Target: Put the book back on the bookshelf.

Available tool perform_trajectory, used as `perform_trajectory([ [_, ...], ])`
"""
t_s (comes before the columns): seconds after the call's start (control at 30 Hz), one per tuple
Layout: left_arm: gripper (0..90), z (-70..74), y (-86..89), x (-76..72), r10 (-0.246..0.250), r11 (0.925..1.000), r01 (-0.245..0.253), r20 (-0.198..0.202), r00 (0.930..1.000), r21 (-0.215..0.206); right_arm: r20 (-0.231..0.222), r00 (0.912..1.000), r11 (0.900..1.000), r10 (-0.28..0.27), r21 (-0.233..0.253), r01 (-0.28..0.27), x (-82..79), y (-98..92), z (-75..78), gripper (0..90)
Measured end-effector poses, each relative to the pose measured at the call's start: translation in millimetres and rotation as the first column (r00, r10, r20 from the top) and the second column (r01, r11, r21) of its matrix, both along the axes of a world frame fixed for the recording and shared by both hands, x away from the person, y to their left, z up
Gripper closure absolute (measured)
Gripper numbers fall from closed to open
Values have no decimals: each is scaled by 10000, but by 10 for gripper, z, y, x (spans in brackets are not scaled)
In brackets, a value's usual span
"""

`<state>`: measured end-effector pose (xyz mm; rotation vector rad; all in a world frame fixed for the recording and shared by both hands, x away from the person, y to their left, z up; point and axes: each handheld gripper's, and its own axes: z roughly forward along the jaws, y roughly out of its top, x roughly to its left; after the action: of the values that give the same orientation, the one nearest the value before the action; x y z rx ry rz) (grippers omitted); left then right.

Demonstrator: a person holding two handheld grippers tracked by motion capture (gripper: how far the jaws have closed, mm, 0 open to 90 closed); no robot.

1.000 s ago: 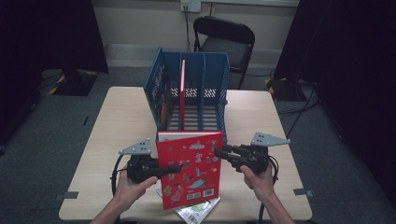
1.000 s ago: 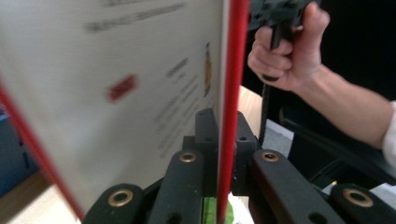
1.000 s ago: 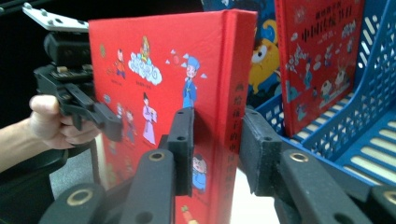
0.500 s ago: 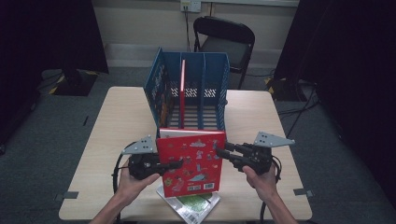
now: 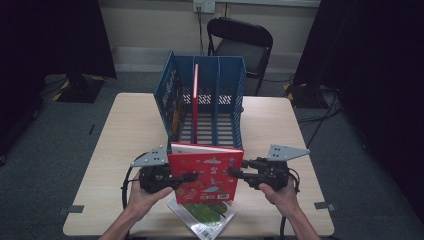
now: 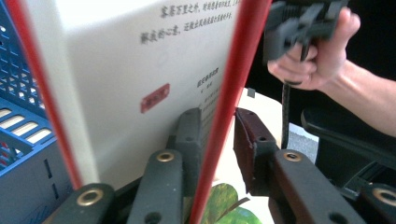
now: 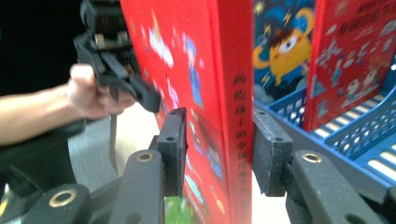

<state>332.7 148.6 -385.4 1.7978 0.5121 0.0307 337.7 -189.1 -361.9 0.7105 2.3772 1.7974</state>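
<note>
Book stands lifted before the rack, pinched at each edge by left gripper and right gripper; slotting it remains.

glossy red book, likely hardcover

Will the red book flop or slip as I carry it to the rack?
Probably stiff: the red book stands flat between the left gripper and right gripper. Its glossy cover may slip. The left jaws pinch only the cover, so pages could swing open.
</note>
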Motion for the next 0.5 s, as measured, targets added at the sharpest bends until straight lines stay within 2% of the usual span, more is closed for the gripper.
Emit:
perform_trajectory([
  [0.03,711,0,0,0,0,10000,0,0,10000,0,0,10000,10000,0,0,0,0,0,0,608],
  [0.07,714,-10,-38,-5,-60,10000,59,-19,10000,-40,68,10000,9993,73,-354,-71,1,59,-35,609],
  [0.13,716,-5,-63,-16,-72,9999,72,69,9999,97,217,9996,9982,173,-571,-160,5,109,-65,607],
  [0.23,695,-5,-50,-13,-6,9999,5,45,10000,162,403,9990,9977,186,-659,-159,2,113,-67,618],
  [0.27,685,-4,-19,-21,167,9996,-170,116,9998,238,667,9976,9961,205,-866,-147,-2,104,-61,630],
  [0.4,675,-10,97,-50,564,9979,-570,191,9982,311,716,9972,9957,235,-910,-170,-14,103,-60,646],
  [0.47,637,-55,220,-75,1023,9942,-1024,44,9947,324,764,9965,9956,354,-888,-285,-37,100,-61,663],
  [0.5,630,-77,254,-85,1265,9911,-1268,99,9919,398,767,9962,9955,424,-879,-356,-47,101,-64,666],
])
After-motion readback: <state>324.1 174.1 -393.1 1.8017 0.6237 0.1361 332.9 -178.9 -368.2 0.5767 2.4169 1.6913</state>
